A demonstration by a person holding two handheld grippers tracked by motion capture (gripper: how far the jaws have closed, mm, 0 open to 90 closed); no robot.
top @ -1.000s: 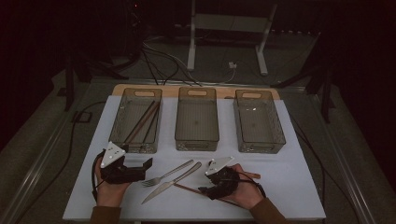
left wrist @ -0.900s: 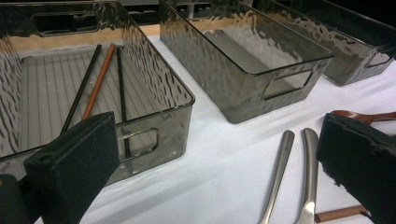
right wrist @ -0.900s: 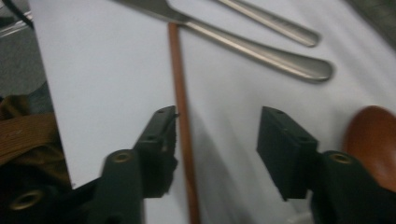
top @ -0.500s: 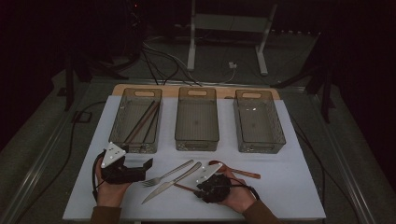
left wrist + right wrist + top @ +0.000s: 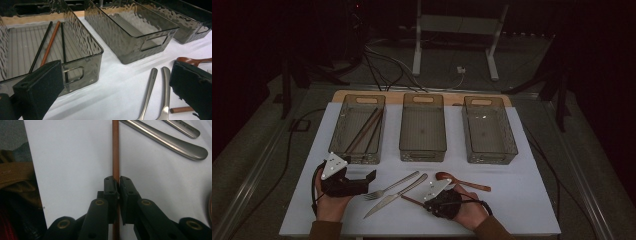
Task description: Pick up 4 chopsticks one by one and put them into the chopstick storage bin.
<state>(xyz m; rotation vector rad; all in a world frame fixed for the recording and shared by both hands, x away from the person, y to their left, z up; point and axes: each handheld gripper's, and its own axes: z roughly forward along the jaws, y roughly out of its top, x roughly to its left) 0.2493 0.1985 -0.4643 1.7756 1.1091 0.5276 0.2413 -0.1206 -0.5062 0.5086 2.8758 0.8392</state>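
A: What did the right gripper (image 5: pixel 117 182) have?

B: Its jaws had just been closing and were clamped on a brown chopstick (image 5: pixel 115 150), which lay flat on the white tabletop (image 5: pixel 512 210) near the person's edge, just beside the knife (image 5: pixel 396 195) and fork (image 5: pixel 390 185).

A: And the left gripper (image 5: pixel 362 180)?

B: Its jaws stood wide apart with nothing between them, facing the left bin (image 5: pixel 82 47), where three more chopsticks (image 5: pixel 50 42) lay. A wooden spoon (image 5: pixel 462 181) rested to the right of the knife.
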